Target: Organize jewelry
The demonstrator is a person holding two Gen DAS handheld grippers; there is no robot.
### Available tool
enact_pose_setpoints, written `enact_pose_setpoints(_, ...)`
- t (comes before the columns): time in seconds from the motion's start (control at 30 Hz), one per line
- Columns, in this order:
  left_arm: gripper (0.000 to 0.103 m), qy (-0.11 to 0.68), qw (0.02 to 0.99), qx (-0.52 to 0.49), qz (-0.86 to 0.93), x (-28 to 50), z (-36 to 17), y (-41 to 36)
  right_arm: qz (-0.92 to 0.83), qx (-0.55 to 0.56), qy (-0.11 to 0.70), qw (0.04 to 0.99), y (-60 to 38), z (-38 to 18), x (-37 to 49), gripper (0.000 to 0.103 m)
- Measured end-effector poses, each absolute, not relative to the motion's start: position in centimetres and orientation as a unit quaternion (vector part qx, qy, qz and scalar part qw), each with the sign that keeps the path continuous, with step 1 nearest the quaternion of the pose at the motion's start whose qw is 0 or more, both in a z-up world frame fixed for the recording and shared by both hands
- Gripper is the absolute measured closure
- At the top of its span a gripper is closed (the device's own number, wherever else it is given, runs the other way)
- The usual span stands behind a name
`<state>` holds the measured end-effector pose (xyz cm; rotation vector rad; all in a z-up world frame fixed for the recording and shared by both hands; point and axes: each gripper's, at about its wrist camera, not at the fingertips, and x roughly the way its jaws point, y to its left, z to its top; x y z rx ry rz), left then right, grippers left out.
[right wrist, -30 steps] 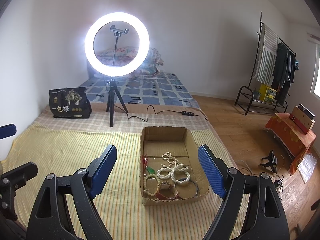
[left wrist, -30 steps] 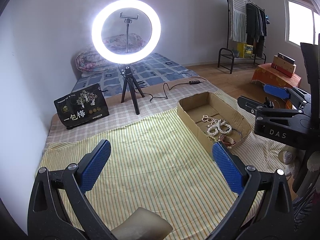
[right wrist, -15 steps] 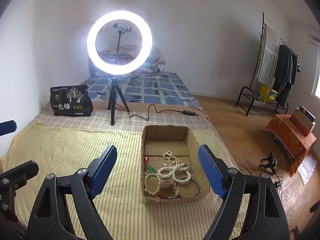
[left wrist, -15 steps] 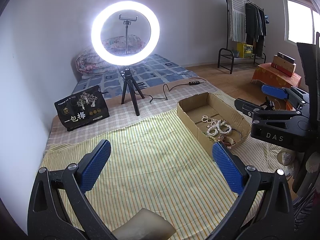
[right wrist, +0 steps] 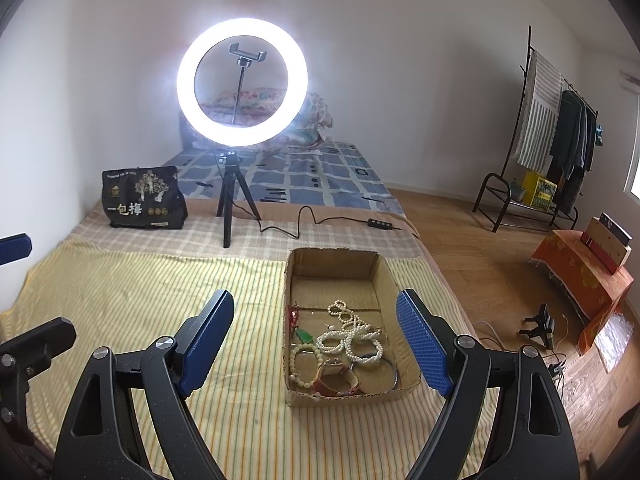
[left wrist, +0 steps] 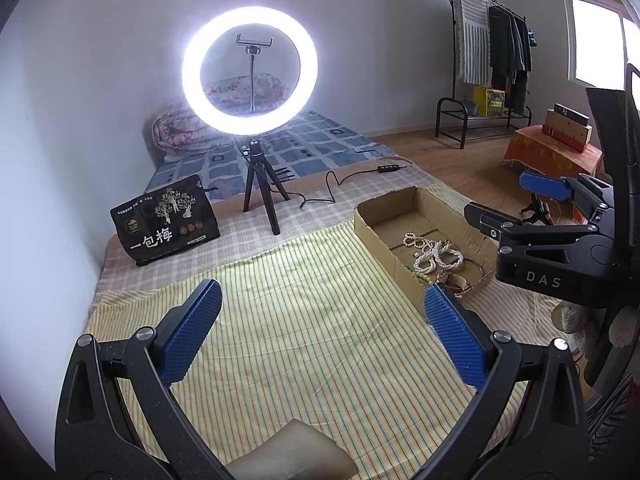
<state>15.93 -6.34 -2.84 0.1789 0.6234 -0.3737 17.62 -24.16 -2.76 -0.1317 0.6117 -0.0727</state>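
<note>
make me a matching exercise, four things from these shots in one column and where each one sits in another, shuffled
Things:
1. pearl necklace
2. ring light
3. black bag
4. clothes rack

Places:
A. on the wooden floor by the far wall
B. inside the cardboard box
C. on the checked cloth, left of the tripod
D. on a tripod behind the box

Pairs: 1-B, 2-D, 3-C, 4-A

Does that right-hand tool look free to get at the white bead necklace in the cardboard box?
Probably yes. The right tool is open and empty, the cardboard box has no lid, and the white bead necklace lies on top of the pile.
</note>
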Motion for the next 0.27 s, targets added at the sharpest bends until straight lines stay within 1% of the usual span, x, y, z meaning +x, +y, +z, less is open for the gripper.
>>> enact_pose_setpoints(0.27,0.000,0.298,0.933,0.089,-0.179,16.09,-2.37,-6.28,-0.034,-0.067,0.303,0.950,-24.10,-2.75,17.68,0.020)
